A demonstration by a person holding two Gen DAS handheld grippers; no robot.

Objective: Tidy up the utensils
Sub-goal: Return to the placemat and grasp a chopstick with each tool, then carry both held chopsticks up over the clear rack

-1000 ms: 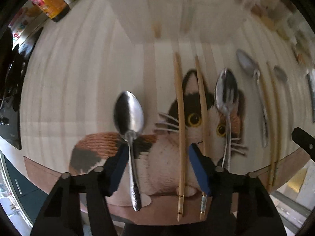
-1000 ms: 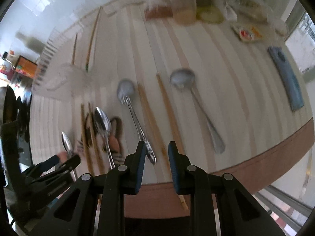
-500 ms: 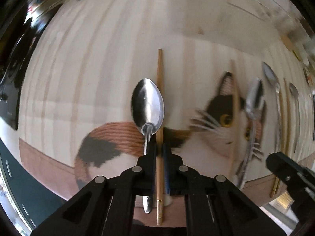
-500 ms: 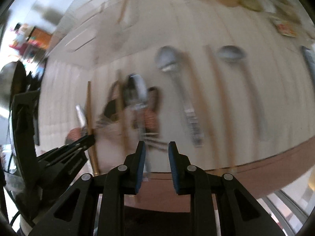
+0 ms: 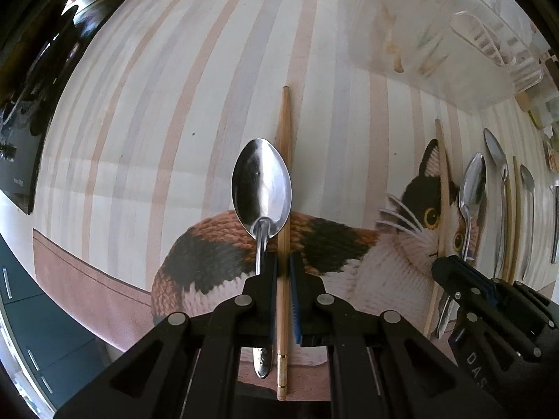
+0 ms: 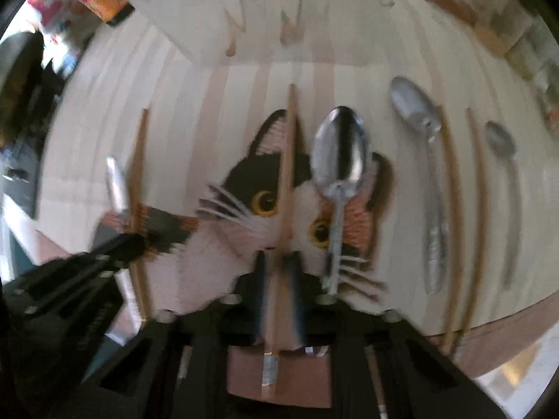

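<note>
My left gripper is shut on a wooden chopstick that points away over the striped tablecloth. A steel spoon lies just left of it. My right gripper has its jaws close on either side of a second chopstick lying over the cat picture; the view is blurred. Another spoon lies right of it. The right gripper also shows in the left wrist view.
A clear plastic organizer tray stands at the back. More spoons and chopsticks lie in a row to the right. An orange carton stands far left. The table's front edge is near.
My left gripper closed on the chopstick beside the spoon and holds it. My right gripper swung left from the spoons to the chopstick over the cat's face.
</note>
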